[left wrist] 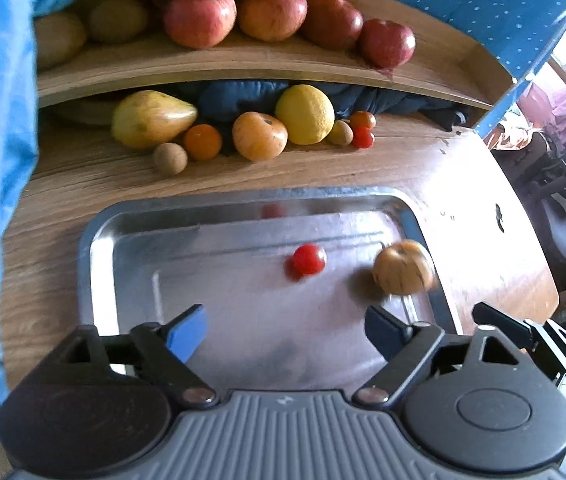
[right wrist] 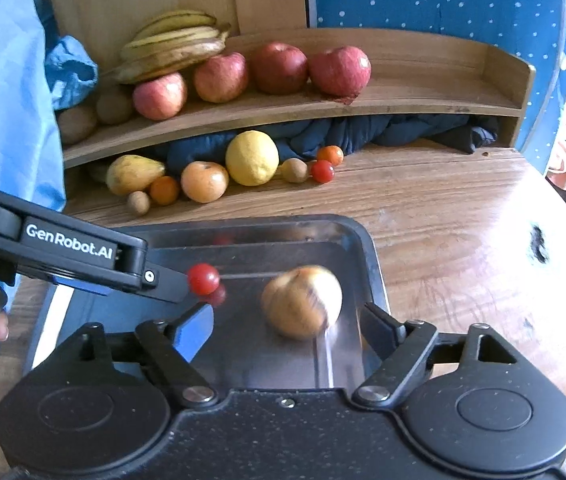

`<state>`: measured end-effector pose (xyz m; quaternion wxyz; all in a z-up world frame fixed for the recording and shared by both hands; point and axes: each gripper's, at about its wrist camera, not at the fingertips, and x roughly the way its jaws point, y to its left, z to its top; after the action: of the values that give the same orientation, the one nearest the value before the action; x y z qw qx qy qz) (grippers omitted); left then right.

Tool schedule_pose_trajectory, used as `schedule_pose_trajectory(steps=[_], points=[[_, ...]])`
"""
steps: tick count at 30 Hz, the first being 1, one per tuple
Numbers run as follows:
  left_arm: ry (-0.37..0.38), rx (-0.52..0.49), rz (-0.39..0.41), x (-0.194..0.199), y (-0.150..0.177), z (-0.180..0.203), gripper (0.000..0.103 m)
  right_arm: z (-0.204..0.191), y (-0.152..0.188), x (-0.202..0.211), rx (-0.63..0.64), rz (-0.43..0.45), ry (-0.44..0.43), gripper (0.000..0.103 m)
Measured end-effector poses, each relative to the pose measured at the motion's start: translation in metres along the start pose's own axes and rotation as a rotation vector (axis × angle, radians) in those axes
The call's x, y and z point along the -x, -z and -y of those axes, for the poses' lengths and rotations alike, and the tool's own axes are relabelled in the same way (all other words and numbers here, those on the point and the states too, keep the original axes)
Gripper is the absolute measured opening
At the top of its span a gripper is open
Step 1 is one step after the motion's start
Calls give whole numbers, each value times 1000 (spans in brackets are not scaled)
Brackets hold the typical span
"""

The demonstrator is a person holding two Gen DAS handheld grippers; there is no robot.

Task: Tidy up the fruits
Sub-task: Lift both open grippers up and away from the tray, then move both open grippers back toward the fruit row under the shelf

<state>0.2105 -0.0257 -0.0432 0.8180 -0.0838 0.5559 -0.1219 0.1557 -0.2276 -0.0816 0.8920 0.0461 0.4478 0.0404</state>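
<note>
A metal tray (left wrist: pixel 99 248) (right wrist: pixel 367 252) lies on the wooden table. In it are a red cherry tomato (left wrist: pixel 307 259) (right wrist: pixel 203 278) and a yellowish round fruit (left wrist: pixel 403 267) (right wrist: pixel 302 307), blurred by motion. My left gripper (left wrist: pixel 285 330) is open and empty over the tray's near part; its body shows in the right wrist view (right wrist: pixel 83 256). My right gripper (right wrist: pixel 289 330) is open, with the yellowish fruit just ahead of its fingers, not gripped.
More fruit lies at the table's back: a pear (right wrist: pixel 133 174), lemon (right wrist: pixel 252 157), orange fruits, small tomatoes (right wrist: pixel 322 171). A wooden shelf (right wrist: pixel 283 110) carries apples (right wrist: pixel 339 70), bananas (right wrist: pixel 171 46) and kiwis. Blue cloth (right wrist: pixel 7 92) hangs at left.
</note>
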Motion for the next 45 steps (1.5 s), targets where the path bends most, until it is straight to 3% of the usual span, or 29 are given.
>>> schedule_pose_trajectory(steps=[12, 24, 35, 45], points=[[-35, 0, 15, 46, 64, -6, 100, -18, 48, 67, -27, 50, -13, 97], [-126, -9, -48, 56, 94, -11, 102, -14, 73, 95, -38, 50, -9, 102], [-213, 18, -85, 52, 87, -13, 102, -5, 74, 94, -55, 42, -16, 102], [-237, 46, -95, 33, 58, -17, 102, 3, 54, 74, -48, 29, -28, 102]])
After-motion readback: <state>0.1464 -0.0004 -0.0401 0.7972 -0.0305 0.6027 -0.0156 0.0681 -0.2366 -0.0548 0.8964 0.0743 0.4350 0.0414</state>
